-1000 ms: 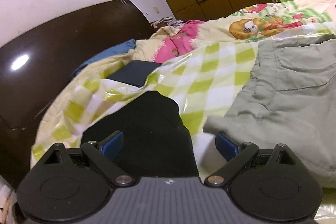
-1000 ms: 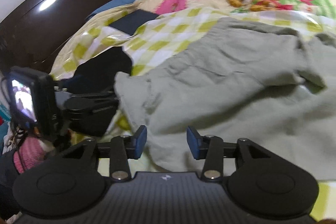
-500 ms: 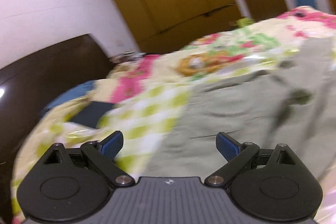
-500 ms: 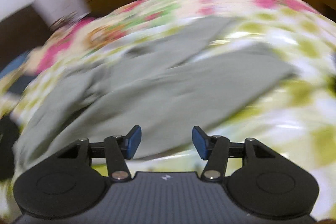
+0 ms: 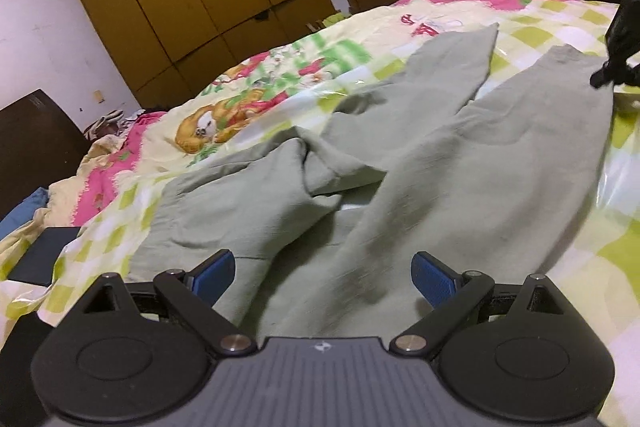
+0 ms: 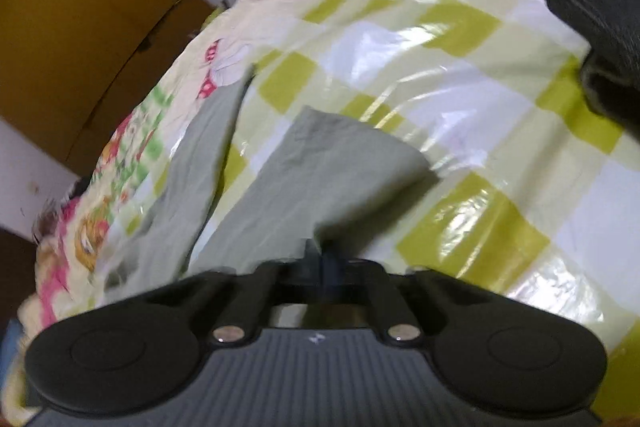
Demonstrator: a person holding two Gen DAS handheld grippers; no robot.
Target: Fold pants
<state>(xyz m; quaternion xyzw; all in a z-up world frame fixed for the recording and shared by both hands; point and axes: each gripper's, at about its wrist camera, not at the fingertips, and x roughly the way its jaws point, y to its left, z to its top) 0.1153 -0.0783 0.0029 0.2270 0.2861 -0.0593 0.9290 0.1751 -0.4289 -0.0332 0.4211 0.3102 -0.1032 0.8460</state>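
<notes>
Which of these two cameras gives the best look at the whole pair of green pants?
The left wrist view: the pants lie spread over the checkered bedspread, both legs and the rumpled upper part visible beyond the open left claw. The right wrist view is blurry and shows only the leg ends, one pinched in the shut right claw.

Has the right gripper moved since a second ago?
Yes. The right gripper has travelled from the waist end near the headboard to a leg hem of the pants, toward the wardrobe, and shut on it.

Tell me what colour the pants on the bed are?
Pale grey-green, plain; the pants show best in the left wrist view.
</notes>
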